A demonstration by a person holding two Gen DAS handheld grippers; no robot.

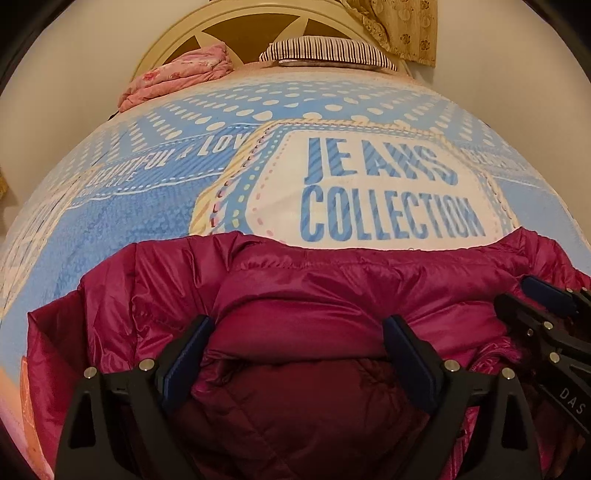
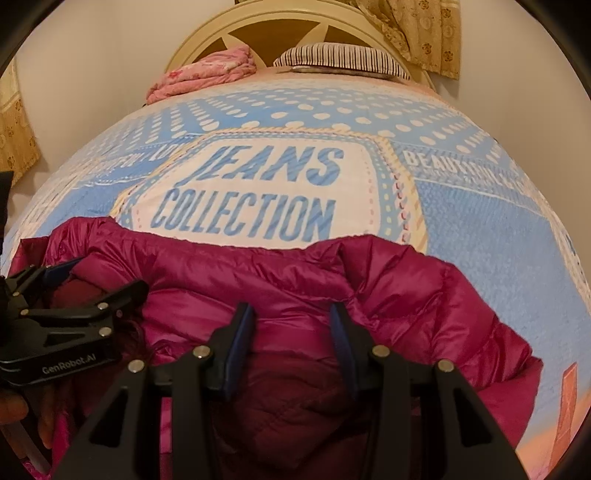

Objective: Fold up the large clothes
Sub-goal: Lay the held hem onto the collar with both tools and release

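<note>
- Puffy, shiny magenta quilted jacket (image 1: 332, 295) lying bunched on the near part of the bed, on the blue and white dotted bedspread (image 1: 166, 199) printed with "JEANS COLLECTION".
- Near edge of jacket cut off at the bottom of both views; sleeves and zip hard to make out in the folds.
- Left hand-held gripper (image 1: 297, 343), black with blue pads, spread wide, a thick fold of jacket bulging between its fingers; hard to tell whether pads press the cloth, nothing pinched.
- Right hand-held gripper (image 2: 291, 332), same make, also parted with a gap, puffy cloth rising between the fingers; not clenched on anything.
- Each gripper seen at the edge of the other's view, partly cut off, resting close over the jacket.
- Slippery, crinkly outer cloth with soft stitched bumps; darker lining low between the fingers.
- Far end of bed: crumpled pink flowered blanket (image 1: 177, 75) beside a flat striped pillow (image 1: 325, 53), well apart from the jacket.
- Behind them a rounded cream headboard (image 1: 236, 26) and a tan flowered curtain (image 1: 406, 26), top cut off.
- Corners of both views dark from the round lens.
</note>
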